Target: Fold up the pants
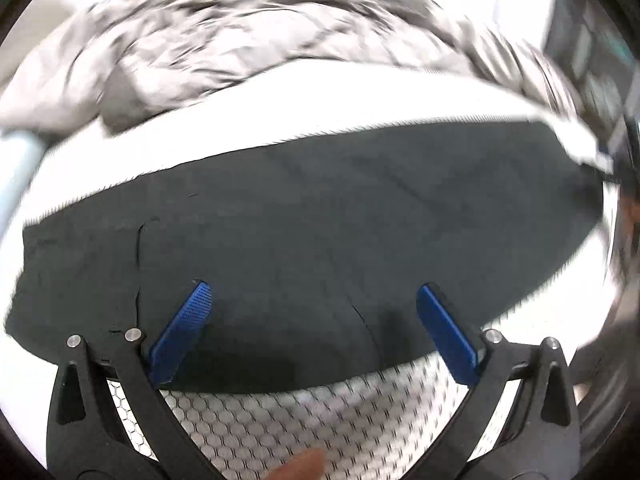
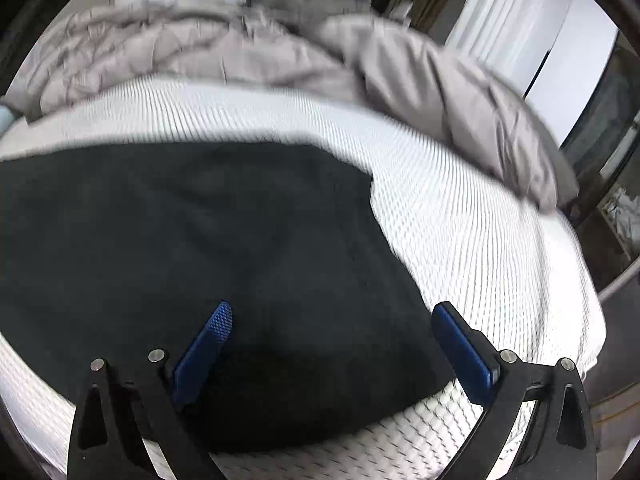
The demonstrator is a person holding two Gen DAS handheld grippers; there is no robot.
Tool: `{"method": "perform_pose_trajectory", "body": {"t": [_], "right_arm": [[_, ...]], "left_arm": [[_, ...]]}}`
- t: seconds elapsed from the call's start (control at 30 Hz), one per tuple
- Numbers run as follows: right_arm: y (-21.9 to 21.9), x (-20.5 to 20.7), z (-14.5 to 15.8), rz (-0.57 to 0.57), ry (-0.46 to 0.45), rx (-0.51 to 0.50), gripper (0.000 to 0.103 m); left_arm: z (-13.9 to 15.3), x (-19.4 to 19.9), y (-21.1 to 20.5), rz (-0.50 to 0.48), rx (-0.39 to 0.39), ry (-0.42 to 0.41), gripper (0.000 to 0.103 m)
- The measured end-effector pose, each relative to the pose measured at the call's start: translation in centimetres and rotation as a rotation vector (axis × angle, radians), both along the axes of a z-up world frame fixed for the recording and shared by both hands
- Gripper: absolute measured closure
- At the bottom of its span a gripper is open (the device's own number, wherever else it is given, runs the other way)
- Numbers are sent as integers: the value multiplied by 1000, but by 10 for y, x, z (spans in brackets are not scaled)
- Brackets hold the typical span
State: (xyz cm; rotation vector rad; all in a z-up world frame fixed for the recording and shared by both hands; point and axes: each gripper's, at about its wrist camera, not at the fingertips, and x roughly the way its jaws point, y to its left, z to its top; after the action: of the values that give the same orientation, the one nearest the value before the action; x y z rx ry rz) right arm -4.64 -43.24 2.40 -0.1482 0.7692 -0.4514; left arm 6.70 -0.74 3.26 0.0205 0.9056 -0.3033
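Observation:
Dark pants (image 1: 312,236) lie flat across a white honeycomb-textured mattress (image 1: 304,420), stretching from left to right in the left wrist view. My left gripper (image 1: 314,296) hovers open above their near edge, its blue pads (image 1: 182,332) spread wide with nothing between them. In the right wrist view the same pants (image 2: 180,260) fill the left and middle, ending in a rounded edge at the right. My right gripper (image 2: 334,312) is open over that end, one blue pad (image 2: 204,352) above the fabric and the other near the pants' right edge.
A rumpled grey duvet (image 1: 224,52) is heaped along the far side of the bed (image 2: 460,216) and runs down its right side (image 2: 460,100). White curtains (image 2: 508,36) and dark furniture stand beyond. Both views are motion-blurred. A fingertip (image 1: 300,466) shows at the bottom.

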Motion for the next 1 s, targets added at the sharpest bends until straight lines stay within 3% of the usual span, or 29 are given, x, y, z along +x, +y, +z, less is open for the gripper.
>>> {"method": "perform_pose_trajectory", "body": {"t": [0.13, 0.23, 0.3, 0.33, 0.4, 0.47, 0.53, 0.63, 0.73, 0.8, 0.87, 1.0], "right_arm": [[60, 44, -2, 170, -14, 145, 1], [115, 89, -23, 345, 77, 196, 1], [145, 111, -38, 440, 138, 200, 1], [160, 119, -48, 463, 185, 165, 3], [172, 119, -63, 448, 224, 77, 3], [142, 120, -60, 394, 220, 116, 2], [107, 113, -55, 281, 214, 117, 1], [59, 109, -53, 90, 212, 30, 1], [40, 106, -41, 15, 169, 69, 1], [56, 107, -34, 30, 142, 35, 1], [87, 108, -31, 124, 109, 77, 1], [161, 134, -39, 347, 145, 164, 1]], "left_arm": [[-16, 42, 0, 65, -2, 60, 1], [-44, 74, -11, 96, 67, 119, 7], [-50, 74, -5, 76, 109, 87, 10], [-50, 72, 1, 88, 120, 81, 19], [-52, 62, 22, 95, 112, 69, 29], [-51, 45, 52, 120, 118, 57, 32], [-50, 36, 72, 97, 61, 52, 51], [-45, 26, 84, 87, 30, 39, 52], [-27, 19, 77, 88, 16, 1, 51], [-15, 20, 62, 65, -34, -18, 46], [-11, 38, 37, 58, -53, -3, 44], [-29, 92, -15, 47, -7, 56, 44]]}}
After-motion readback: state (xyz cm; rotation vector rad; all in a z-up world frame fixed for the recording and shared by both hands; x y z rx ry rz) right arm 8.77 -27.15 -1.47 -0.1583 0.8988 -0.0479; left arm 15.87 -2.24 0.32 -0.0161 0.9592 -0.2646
